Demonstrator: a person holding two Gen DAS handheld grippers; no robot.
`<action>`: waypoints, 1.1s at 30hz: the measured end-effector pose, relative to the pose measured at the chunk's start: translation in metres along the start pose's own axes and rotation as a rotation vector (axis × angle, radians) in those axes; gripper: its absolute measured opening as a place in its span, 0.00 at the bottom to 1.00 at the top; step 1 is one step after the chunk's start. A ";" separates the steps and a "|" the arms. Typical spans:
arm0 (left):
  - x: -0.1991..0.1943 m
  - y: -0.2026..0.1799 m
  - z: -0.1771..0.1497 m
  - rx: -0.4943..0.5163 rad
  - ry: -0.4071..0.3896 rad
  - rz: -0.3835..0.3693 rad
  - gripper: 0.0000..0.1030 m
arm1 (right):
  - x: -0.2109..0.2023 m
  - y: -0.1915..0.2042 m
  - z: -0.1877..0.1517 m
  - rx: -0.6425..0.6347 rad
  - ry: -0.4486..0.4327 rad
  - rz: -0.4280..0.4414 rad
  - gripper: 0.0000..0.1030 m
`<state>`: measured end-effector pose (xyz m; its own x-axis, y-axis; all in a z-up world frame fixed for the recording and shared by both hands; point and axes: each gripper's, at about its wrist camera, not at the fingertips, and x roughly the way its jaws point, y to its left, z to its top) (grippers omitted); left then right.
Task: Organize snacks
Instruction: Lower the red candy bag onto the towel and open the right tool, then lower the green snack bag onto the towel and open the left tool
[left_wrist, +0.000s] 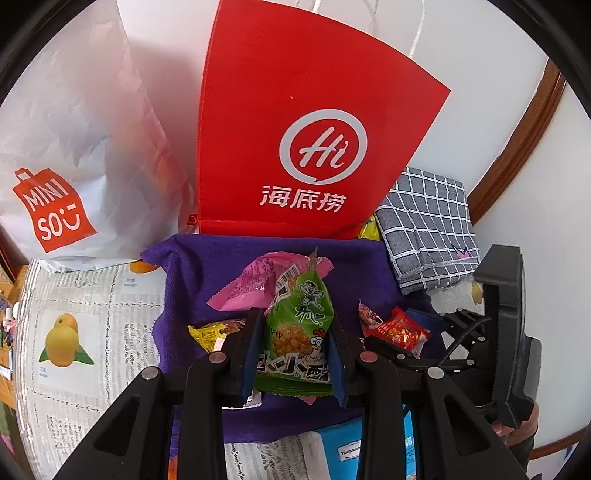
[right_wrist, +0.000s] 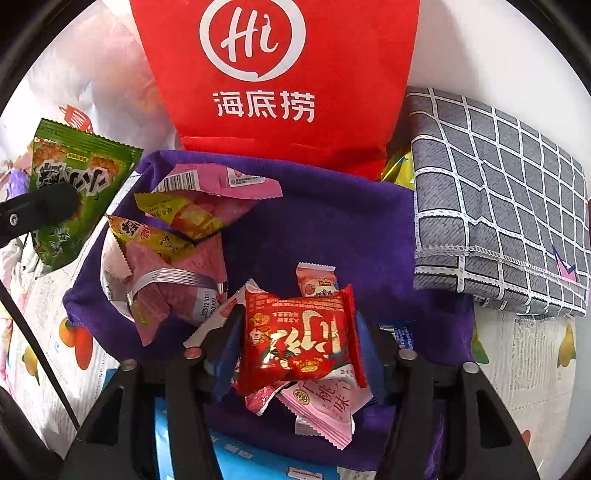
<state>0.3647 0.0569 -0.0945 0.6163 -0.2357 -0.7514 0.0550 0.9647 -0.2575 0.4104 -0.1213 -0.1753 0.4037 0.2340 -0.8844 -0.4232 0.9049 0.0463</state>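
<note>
Left gripper (left_wrist: 295, 354) clamps the green snack packet (left_wrist: 301, 328); the red packet (right_wrist: 299, 339) sits between the right gripper's (right_wrist: 299, 354) half-spread pads — contact unclear, lower edge hidden.

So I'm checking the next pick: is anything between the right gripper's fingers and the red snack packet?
Nothing visible. The red snack packet already sits between the right gripper fingers, lying on pink packets on the purple cloth. The fingers don't visibly press it yet.
</note>
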 end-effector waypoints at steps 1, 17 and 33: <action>0.001 -0.001 0.000 0.001 0.001 -0.002 0.30 | 0.000 0.001 0.001 0.004 -0.003 -0.004 0.65; 0.046 -0.025 -0.015 -0.027 0.117 -0.076 0.30 | -0.067 -0.034 0.009 0.067 -0.130 -0.054 0.69; 0.044 -0.022 -0.013 -0.047 0.131 -0.060 0.58 | -0.080 -0.028 0.009 0.055 -0.163 -0.057 0.69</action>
<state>0.3805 0.0244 -0.1293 0.5050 -0.3093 -0.8058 0.0501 0.9425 -0.3304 0.3976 -0.1620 -0.1017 0.5543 0.2322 -0.7993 -0.3524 0.9354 0.0274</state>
